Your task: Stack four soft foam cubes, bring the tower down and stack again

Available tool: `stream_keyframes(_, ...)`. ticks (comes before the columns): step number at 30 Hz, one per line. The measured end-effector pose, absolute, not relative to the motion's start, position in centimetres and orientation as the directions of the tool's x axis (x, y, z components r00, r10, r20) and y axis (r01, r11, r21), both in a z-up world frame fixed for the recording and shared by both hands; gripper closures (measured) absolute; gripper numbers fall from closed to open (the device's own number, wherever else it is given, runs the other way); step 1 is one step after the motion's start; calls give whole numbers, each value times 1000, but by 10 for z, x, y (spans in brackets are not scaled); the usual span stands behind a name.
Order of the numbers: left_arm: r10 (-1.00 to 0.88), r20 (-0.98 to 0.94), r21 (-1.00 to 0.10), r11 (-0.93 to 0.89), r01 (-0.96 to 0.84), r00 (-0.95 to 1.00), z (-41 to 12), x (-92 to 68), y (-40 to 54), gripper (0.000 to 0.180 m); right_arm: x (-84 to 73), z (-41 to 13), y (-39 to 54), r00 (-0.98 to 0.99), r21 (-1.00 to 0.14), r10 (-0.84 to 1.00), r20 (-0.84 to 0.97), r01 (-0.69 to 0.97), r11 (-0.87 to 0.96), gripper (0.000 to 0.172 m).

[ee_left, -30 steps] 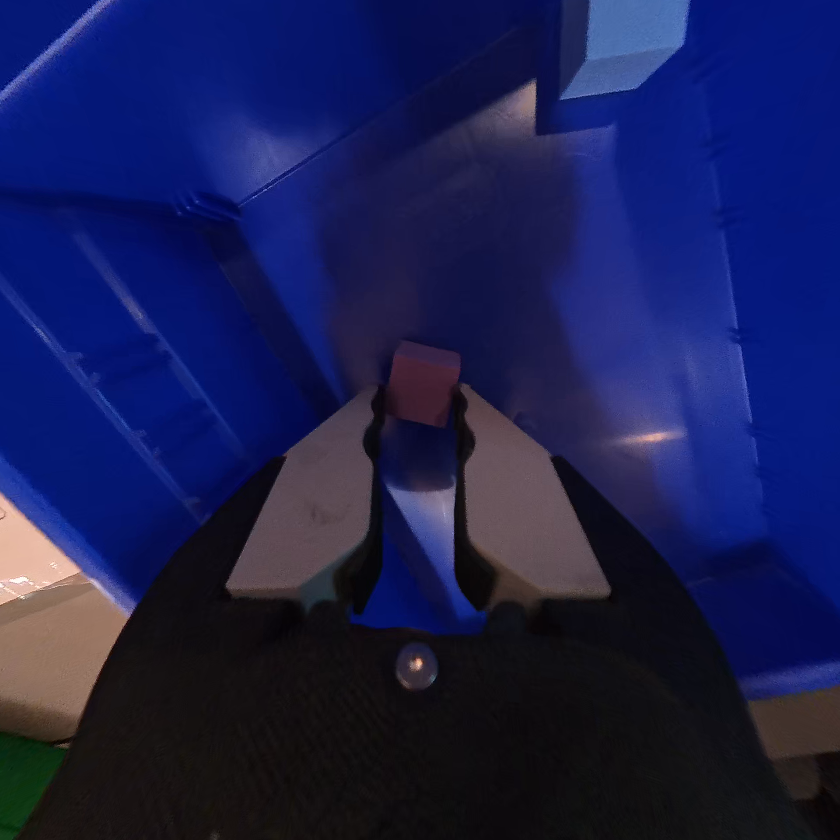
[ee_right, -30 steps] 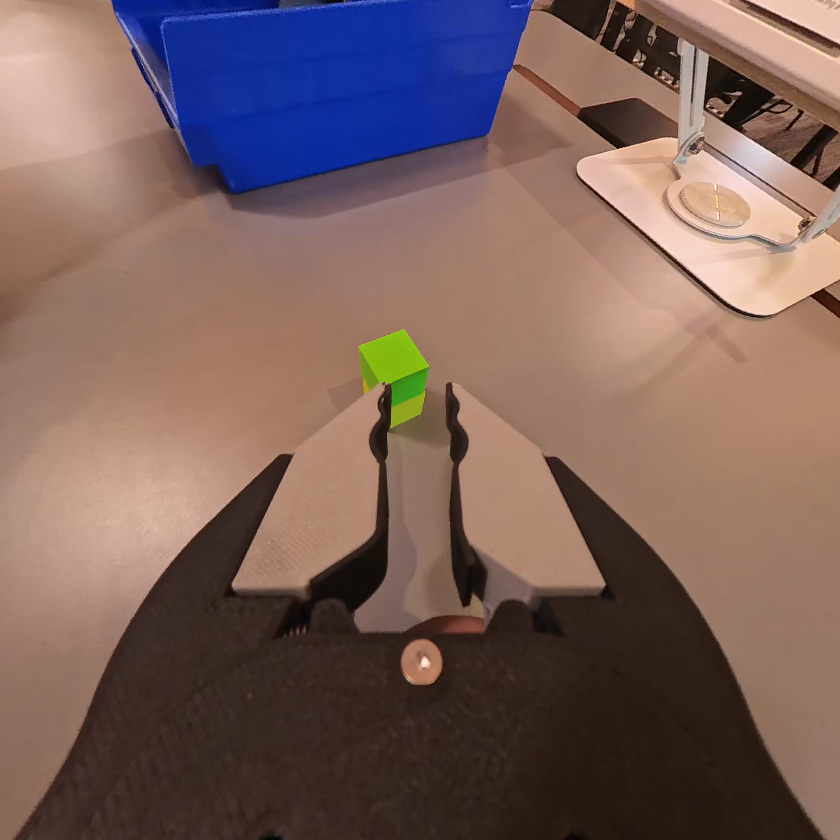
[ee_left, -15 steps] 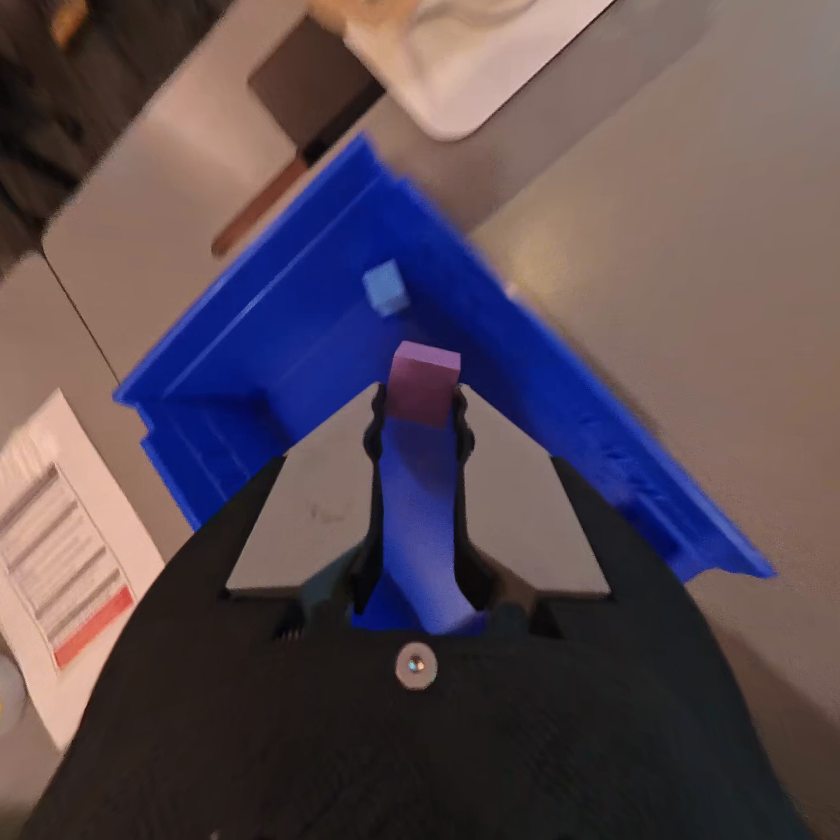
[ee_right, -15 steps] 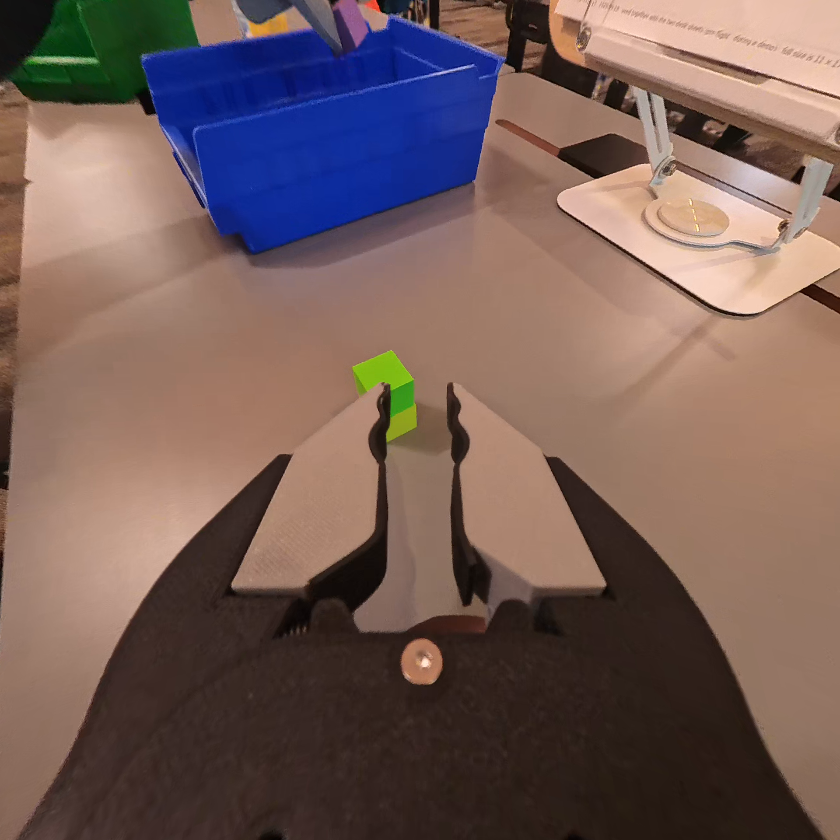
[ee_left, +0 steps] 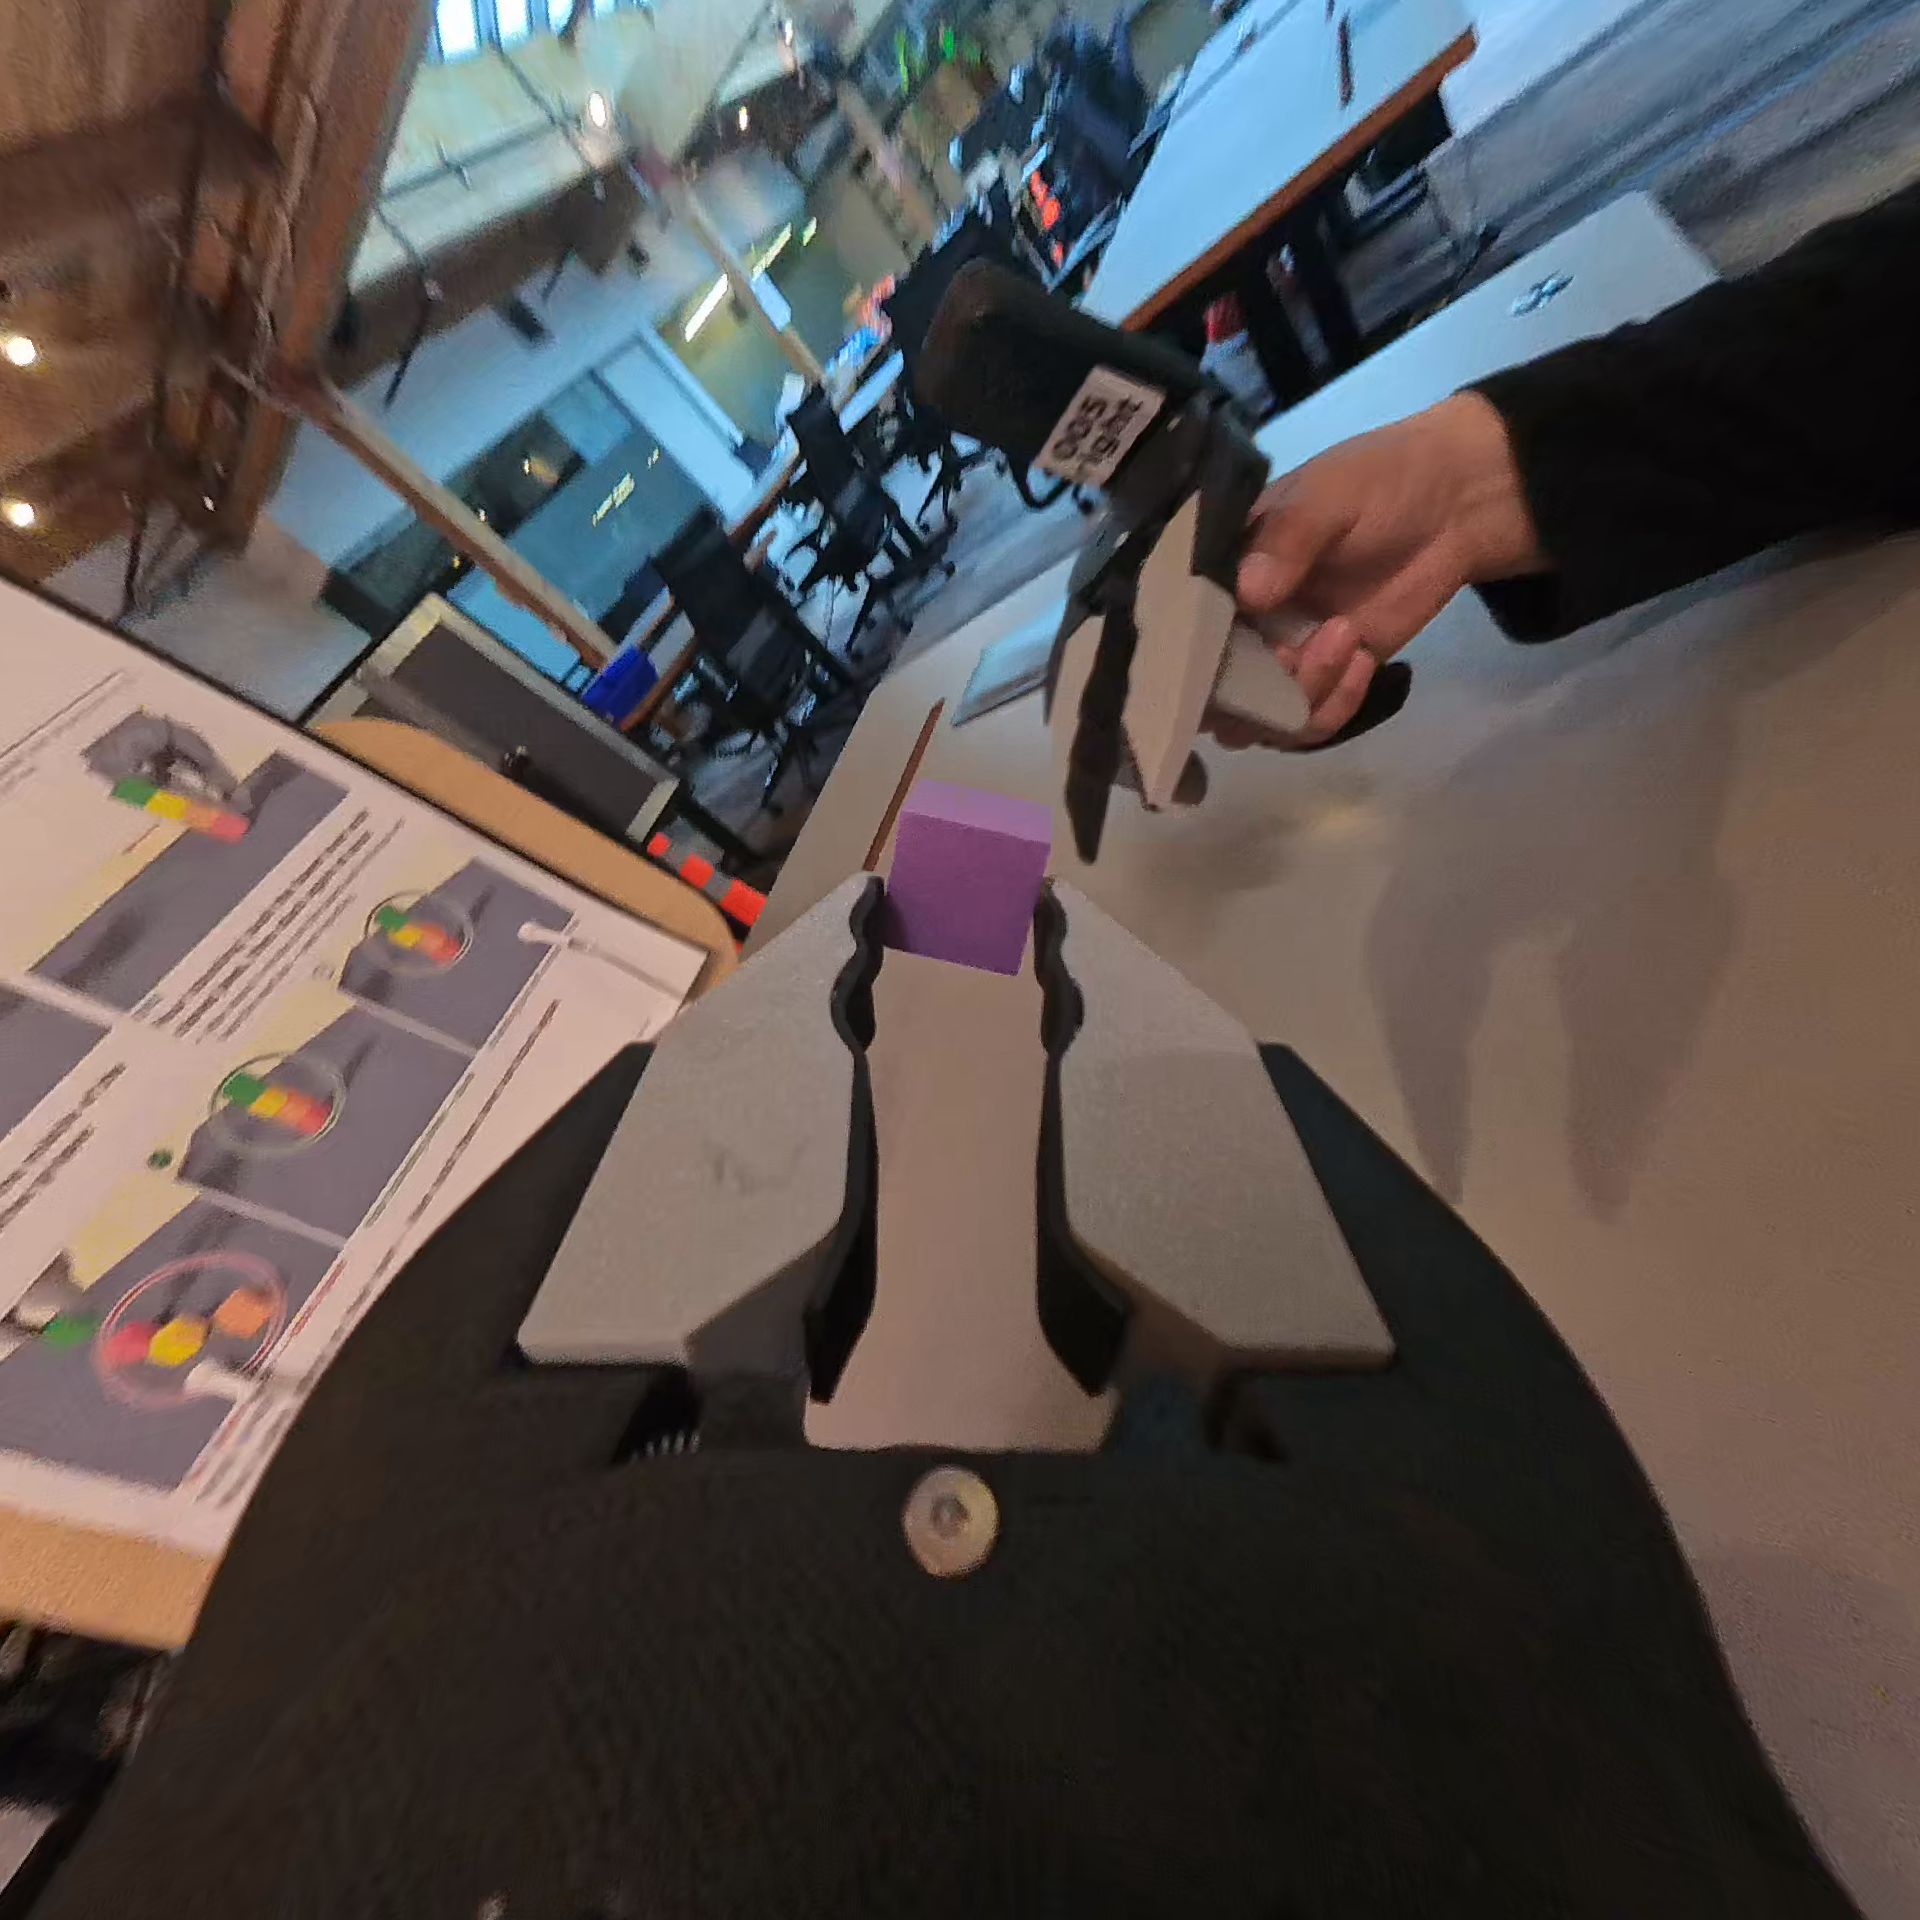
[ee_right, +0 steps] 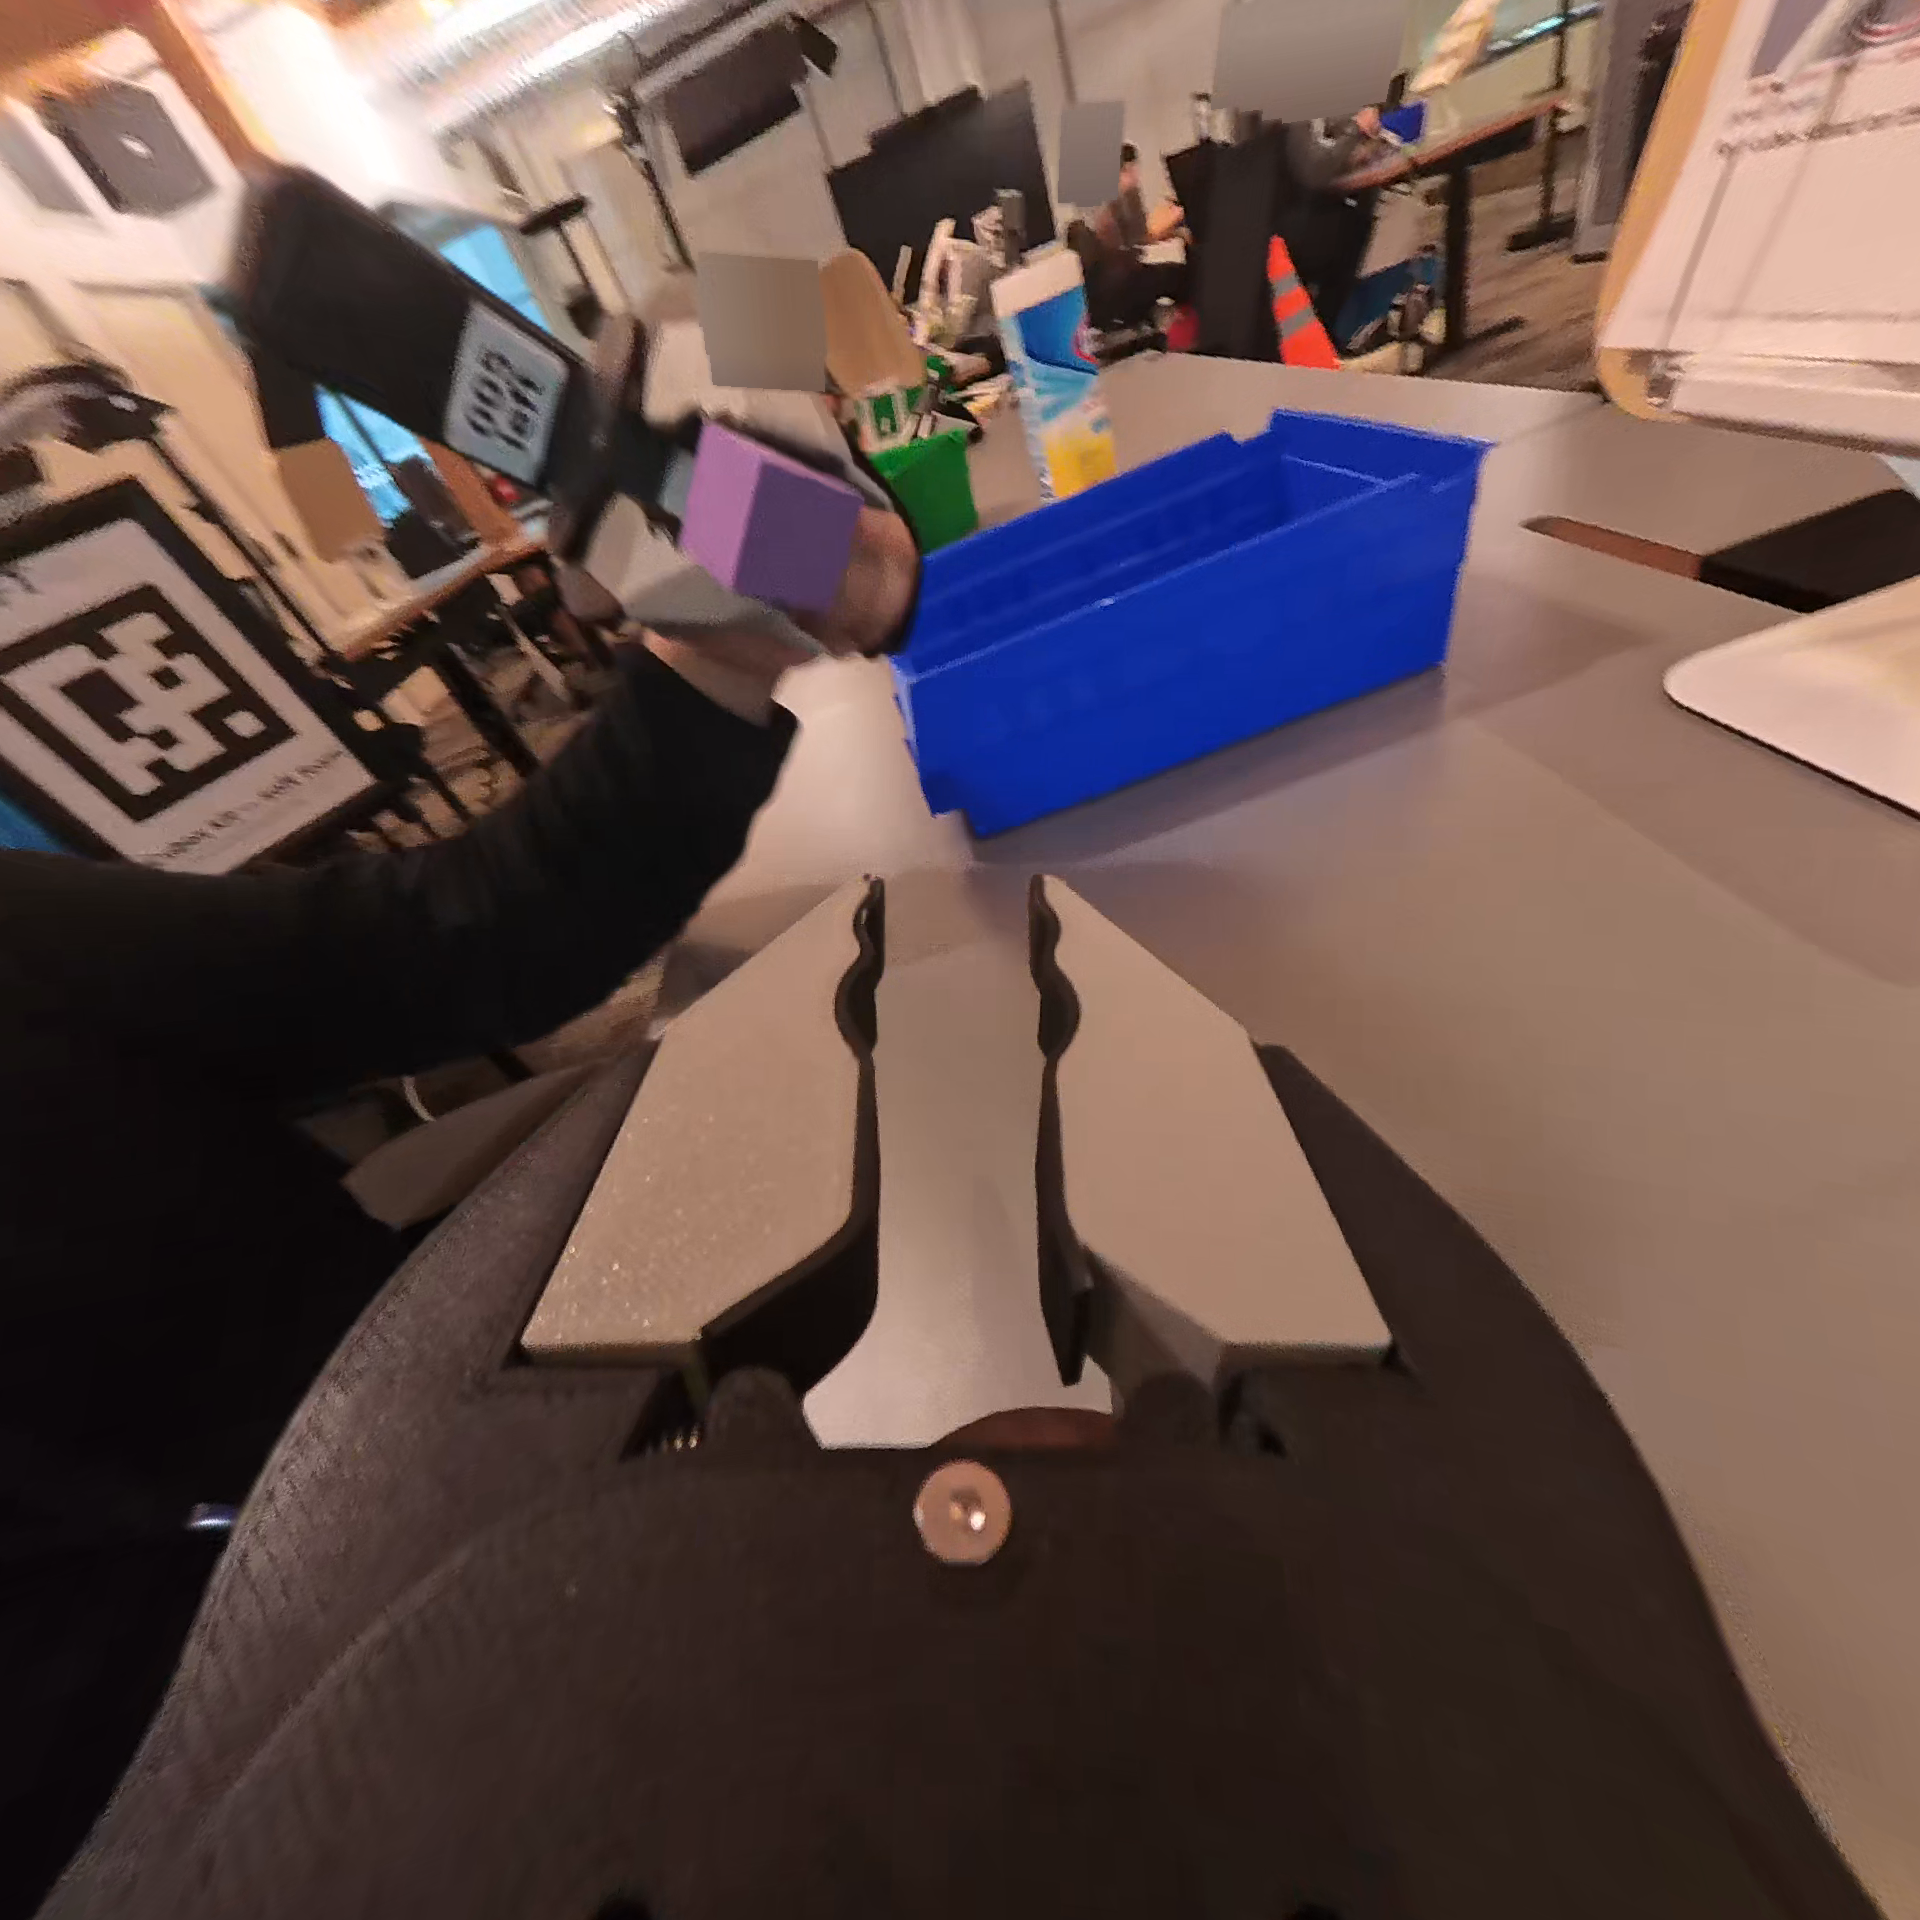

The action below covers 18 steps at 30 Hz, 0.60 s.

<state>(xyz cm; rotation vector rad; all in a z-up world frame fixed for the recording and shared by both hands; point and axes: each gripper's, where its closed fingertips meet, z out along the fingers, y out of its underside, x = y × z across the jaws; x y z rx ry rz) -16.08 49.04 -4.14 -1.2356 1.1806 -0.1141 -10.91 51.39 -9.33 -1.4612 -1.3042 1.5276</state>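
left gripper pinches a purple foam cube in the air above the grey table. right gripper, fingers spread and bare, points toward the blue bin; an instruction sheet stands at the left.

One foam cube is in view: purple, matte, with sharp edges and flat faces. It is clamped at the fingertips of the left claw, both pads pressed against opposite side faces. It is held clear above the grey tabletop, slightly tilted, one corner pointing downward.
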Motion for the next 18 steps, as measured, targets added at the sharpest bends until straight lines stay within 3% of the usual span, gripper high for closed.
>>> stream_keyframes(6, -673, -625, -771, 453, -448, 395, -70, -132, 496, 154, -119, -85, 495, -326, -918, 859, -394, 193, -347, 145)
stream_keyframes(18, -673, -649, -755, 512, -409, 356, -79, -127, 486, 154, -129, -81, 477, -460, -868, 739, -493, 194, -458, 143)
